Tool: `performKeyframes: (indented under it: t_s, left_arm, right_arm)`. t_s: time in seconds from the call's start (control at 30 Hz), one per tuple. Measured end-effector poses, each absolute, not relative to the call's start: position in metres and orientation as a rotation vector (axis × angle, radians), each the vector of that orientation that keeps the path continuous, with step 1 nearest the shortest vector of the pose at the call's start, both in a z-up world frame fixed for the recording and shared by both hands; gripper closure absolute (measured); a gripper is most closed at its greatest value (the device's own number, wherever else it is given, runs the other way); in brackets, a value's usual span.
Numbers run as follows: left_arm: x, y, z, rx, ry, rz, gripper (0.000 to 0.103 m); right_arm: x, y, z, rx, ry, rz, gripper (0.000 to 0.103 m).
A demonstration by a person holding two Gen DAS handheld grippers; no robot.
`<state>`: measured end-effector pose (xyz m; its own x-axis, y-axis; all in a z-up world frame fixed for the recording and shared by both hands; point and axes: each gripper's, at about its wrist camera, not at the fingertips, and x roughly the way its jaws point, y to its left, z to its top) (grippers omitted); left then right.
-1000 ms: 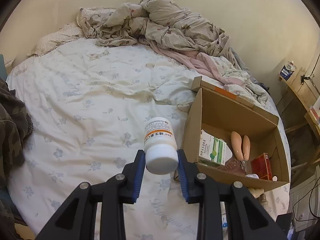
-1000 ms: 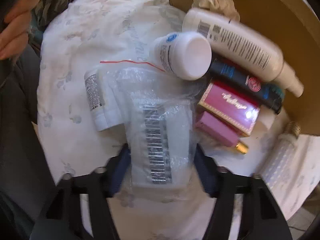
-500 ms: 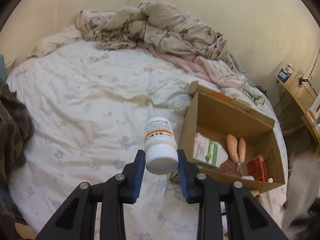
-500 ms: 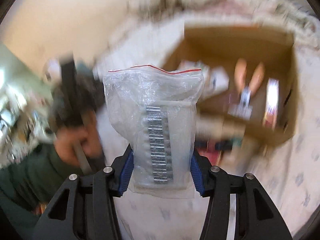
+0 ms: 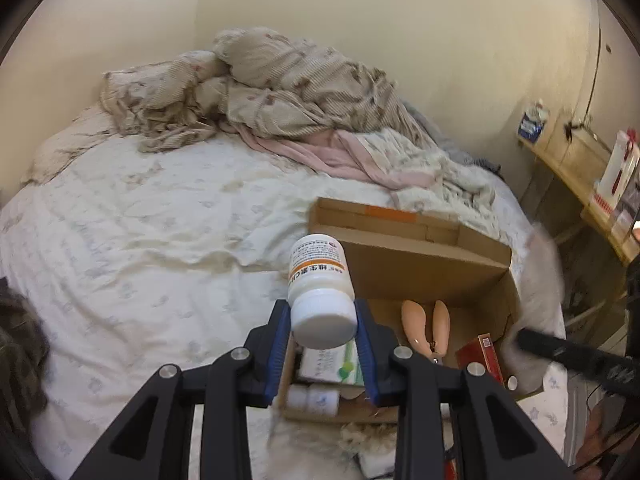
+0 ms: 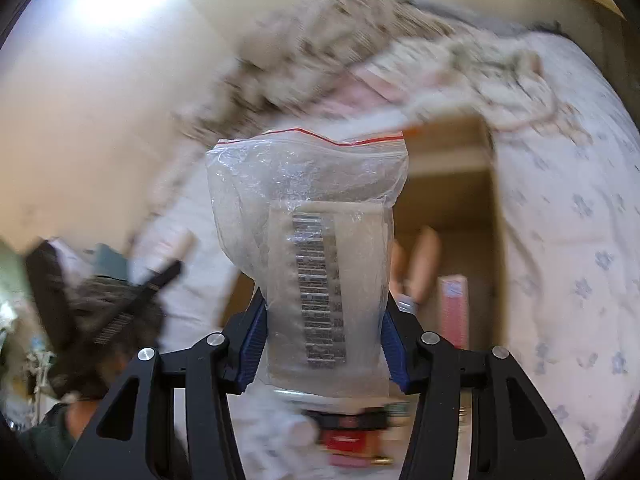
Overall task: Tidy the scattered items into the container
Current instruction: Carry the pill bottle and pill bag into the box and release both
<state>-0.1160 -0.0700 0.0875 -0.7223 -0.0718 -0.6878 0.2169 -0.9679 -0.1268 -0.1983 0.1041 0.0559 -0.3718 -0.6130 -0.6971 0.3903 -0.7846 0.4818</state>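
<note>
My left gripper [image 5: 323, 354] is clamped on a white pill bottle [image 5: 321, 290] with an orange band on its label, the blue pads pressing the cap end while the body tilts up and away from me, hanging above the near left corner of the open cardboard box [image 5: 424, 264] that sits on the bed [image 5: 140, 220]. Inside the box I see a green-and-white carton [image 5: 332, 366], a pair of pale pink handles [image 5: 426, 326] lying side by side, a red packet [image 5: 482, 356] against the right wall, and two small white bottles [image 5: 314, 398] at the near wall. A crumpled duvet [image 5: 288, 88] is heaped at the far side of the bed. My right gripper [image 6: 323, 336] is closed on a clear zip bag [image 6: 316, 232] with a red seal line, holding its lower end so the bag stands upright; a strip of small metal pieces shows through the plastic. This view is blurred, yet behind the bag I make out the same box [image 6: 472, 168], the pink handles [image 6: 420, 264] and the red packet [image 6: 452, 308]. Some loose items [image 6: 348, 436] lie on the sheet just below the bag, too smeared to name
</note>
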Motion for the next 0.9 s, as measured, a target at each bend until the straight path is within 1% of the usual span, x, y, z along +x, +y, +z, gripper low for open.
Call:
performKeyframes:
  t_s: [0.07, 0.17, 0.37, 0.43, 0.47, 0.5, 0.53, 0.57, 0.6, 0.9]
  left_arm:
    - [-0.132, -0.06, 0.077, 1.141, 0.275, -2.755, 0.071]
    - [-0.148, -0.05, 0.064, 1.199, 0.254, -2.734, 0.071]
    - [-0.163, -0.033, 0.046, 1.256, 0.213, -2.733, 0.071]
    - [-0.166, -0.029, 0.043, 1.262, 0.2, -2.725, 0.07]
    - [-0.167, -0.027, 0.043, 1.259, 0.188, -2.722, 0.062]
    - [-0.168, -0.025, 0.043, 1.255, 0.174, -2.718, 0.042]
    - [-0.167, -0.024, 0.043, 1.252, 0.172, -2.718, 0.03]
    - [-0.166, -0.023, 0.045, 1.241, 0.177, -2.728, 0.022]
    - [-0.164, -0.023, 0.047, 1.226, 0.183, -2.739, 0.022]
    - [-0.145, -0.026, 0.063, 1.209, 0.139, -2.771, 0.022]
  right_arm:
    - [-0.207, 0.104, 0.038, 1.333, -0.298, -2.182, 0.048]
    - [-0.219, 0.103, 0.027, 1.409, -0.298, -2.167, 0.048]
    - [-0.215, 0.095, 0.035, 1.361, -0.285, -2.174, 0.047]
    - [-0.217, 0.093, 0.034, 1.367, -0.297, -2.163, 0.046]
    - [-0.218, 0.093, 0.034, 1.365, -0.304, -2.17, 0.045]
    - [-0.211, 0.092, 0.035, 1.365, -0.302, -2.17, 0.042]
    - [-0.212, 0.091, 0.033, 1.367, -0.299, -2.172, 0.035]
    - [-0.214, 0.087, 0.034, 1.366, -0.293, -2.181, 0.02]
    - [-0.212, 0.088, 0.037, 1.353, -0.283, -2.212, 0.017]
    - [-0.211, 0.09, 0.046, 1.318, -0.283, -2.226, 0.017]
